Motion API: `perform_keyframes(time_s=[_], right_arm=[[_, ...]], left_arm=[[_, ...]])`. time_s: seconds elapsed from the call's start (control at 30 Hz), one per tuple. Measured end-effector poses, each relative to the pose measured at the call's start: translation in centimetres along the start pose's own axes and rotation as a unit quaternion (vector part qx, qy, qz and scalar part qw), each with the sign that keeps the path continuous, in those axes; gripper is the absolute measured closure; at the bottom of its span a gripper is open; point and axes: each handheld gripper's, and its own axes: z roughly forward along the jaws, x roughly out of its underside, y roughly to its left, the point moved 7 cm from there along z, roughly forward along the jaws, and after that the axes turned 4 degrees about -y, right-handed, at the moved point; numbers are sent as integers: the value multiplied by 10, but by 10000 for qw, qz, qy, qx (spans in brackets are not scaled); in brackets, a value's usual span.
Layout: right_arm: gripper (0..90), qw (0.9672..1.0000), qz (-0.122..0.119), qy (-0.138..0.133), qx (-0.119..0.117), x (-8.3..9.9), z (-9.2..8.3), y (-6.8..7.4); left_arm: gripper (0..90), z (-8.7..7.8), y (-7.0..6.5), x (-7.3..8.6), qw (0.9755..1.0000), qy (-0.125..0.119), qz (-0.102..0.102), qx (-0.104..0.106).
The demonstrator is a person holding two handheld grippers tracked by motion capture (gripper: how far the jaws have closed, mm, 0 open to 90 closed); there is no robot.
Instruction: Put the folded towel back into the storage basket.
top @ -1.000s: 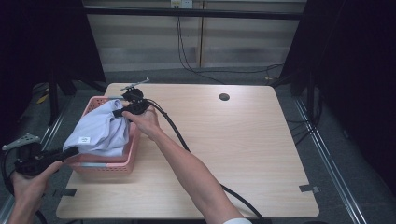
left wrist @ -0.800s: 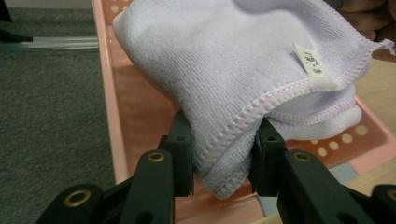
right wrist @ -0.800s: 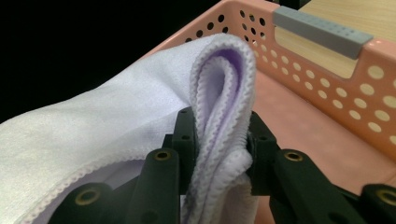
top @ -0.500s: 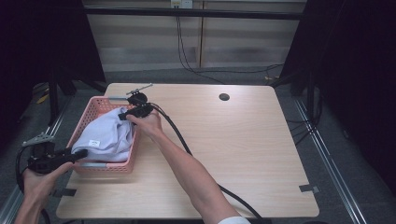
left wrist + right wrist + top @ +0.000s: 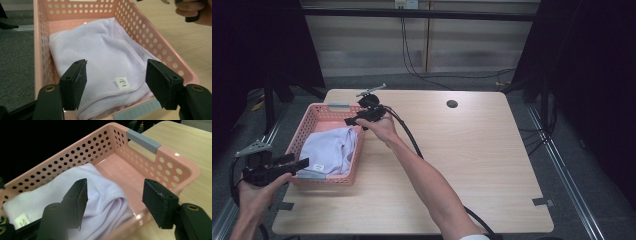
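- Now the folded pale lilac cloth (image 5: 331, 150) lies inside the pink perforated plastic basket (image 5: 310, 121), bunched toward the end of the basket nearest the person, while the far end of the basket floor is bare.
- Beside the basket's near-left corner, the left gripper (image 5: 298, 163) has its fingers (image 5: 75, 82) spread, having just been opening; the cloth lies past and below them, not pinched, with its small white label (image 5: 122, 82) showing between the two pads in the left gripper view.
- At the basket's far-right rim, the right gripper (image 5: 354, 120) likewise has its fingers (image 5: 79, 197) released, having just been opening, and nothing is caught between them; the rolled edge of the cloth sits just below and beyond them.
- As for the relation that matters, the cloth's long axis runs along the basket's length, from the near end toward the far end, and each gripper points into the basket from opposite ends of that axis.
- By my judgement the left gripper is the nearer to the bulk of the cloth, since the fabric is heaped at its end; the right would need to reach further down into the basket.
- Apart from the cloth, the basket holds nothing; it rests on the left part of the light wooden desk (image 5: 472, 165), with a grey tab (image 5: 143, 141) on its end wall.
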Motion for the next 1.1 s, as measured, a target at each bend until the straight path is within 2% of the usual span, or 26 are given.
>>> perform_keyframes(time_s=[0.03, 0.17, 0.33, 0.37, 0.4, 0.43, 0.6, 0.67, 0.8, 0.9, 1.1], right_arm=[[366, 10000, -11, -17, -39, 0, -4, 0], [367, 9997, -124, -143, -141, 2, -29, -2], [374, 9993, -213, -258, -172, 7, -62, -8], [375, 9992, -214, -291, -178, 9, -67, -9], [375, 9992, -214, -291, -178, 9, -67, -9], [379, 9990, -227, -335, -164, 13, -81, -13], [400, 9985, -284, -442, -127, 24, -112, -18], [414, 9983, -310, -475, -100, 29, -125, -18], [443, 9976, -395, -567, -45, 39, -151, -22], [445, 9976, -399, -563, 38, 51, -170, -27], [456, 9977, -341, -553, 219, 74, -214, -39]], left_arm=[[326, 2, -2, -1, 10000, -37, -21, -22], [337, 12, -16, -3, 9999, -4, 129, -21], [306, 21, -37, -7, 9998, -28, 203, 87], [301, 25, -46, -10, 9997, -30, 229, 105], [293, 25, -46, -10, 9997, -30, 229, 105], [293, 28, -51, -11, 9997, -69, 222, 123], [305, 41, -77, -17, 9991, -78, 333, 257], [314, 46, -88, -17, 9985, -7, 445, 333], [335, 55, -104, -18, 9980, -7, 522, 351], [317, 62, -117, -17, 9965, -46, 558, 617], [308, 77, -137, -14, 9953, 104, 695, 660]])
